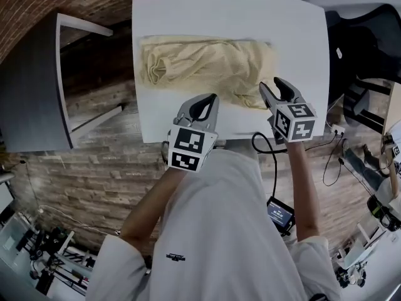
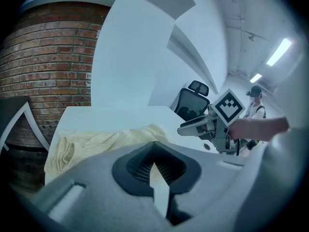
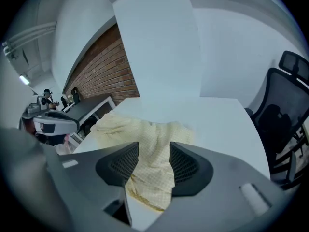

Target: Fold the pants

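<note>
Pale yellow pants (image 1: 207, 64) lie crumpled in a wide heap across the white table (image 1: 232, 17). My left gripper (image 1: 202, 104) hovers over the table's near edge, just in front of the cloth, its jaws shut with nothing between them. In the left gripper view the pants (image 2: 96, 141) spread beyond the closed left gripper (image 2: 154, 146), and the right gripper (image 2: 193, 124) shows to the right. My right gripper (image 1: 277, 86) is over the pants' near right corner, open. Through the gap of the right gripper (image 3: 154, 146) I see the cloth (image 3: 149, 178) below, untouched.
A dark grey desk (image 1: 31, 86) stands left of the table. A black office chair (image 3: 285, 110) is beyond the table's right side. Cables (image 1: 269, 149) trail on the floor by the near edge. A person (image 2: 253, 100) stands far off.
</note>
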The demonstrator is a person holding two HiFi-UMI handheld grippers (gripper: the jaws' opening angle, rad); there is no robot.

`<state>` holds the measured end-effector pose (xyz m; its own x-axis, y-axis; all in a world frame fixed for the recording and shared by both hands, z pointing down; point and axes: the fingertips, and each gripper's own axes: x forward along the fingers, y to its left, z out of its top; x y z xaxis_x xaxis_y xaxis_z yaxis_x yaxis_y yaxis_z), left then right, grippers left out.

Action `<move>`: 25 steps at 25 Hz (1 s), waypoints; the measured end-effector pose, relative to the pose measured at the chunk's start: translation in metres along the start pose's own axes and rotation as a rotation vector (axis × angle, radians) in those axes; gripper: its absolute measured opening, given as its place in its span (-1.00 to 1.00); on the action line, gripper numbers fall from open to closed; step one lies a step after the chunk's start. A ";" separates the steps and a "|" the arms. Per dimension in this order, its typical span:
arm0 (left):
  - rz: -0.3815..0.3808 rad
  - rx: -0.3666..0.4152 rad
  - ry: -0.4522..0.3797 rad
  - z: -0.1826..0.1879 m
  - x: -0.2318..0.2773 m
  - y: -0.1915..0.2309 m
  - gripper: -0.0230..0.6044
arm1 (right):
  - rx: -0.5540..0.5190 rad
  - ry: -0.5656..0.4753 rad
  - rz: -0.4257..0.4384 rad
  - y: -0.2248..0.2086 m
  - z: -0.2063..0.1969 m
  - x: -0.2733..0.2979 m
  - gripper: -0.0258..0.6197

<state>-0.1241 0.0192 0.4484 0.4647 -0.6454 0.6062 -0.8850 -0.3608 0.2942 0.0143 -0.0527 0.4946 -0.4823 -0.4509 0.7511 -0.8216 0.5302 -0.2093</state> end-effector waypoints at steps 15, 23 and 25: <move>0.117 0.040 0.041 -0.010 0.075 0.057 -0.91 | 0.266 0.103 -0.046 -0.077 -0.073 0.042 -0.31; 0.073 -0.020 0.216 -0.067 0.122 0.063 -0.83 | 0.323 0.146 0.003 -0.069 -0.088 0.057 -0.44; 0.097 -0.024 0.225 -0.081 0.129 0.065 -0.83 | 0.297 0.158 -0.010 -0.067 -0.087 0.060 -0.58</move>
<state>-0.1241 -0.0329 0.6060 0.3616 -0.5089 0.7812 -0.9269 -0.2867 0.2423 0.0672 -0.0527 0.6079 -0.4399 -0.3253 0.8370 -0.8899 0.2831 -0.3577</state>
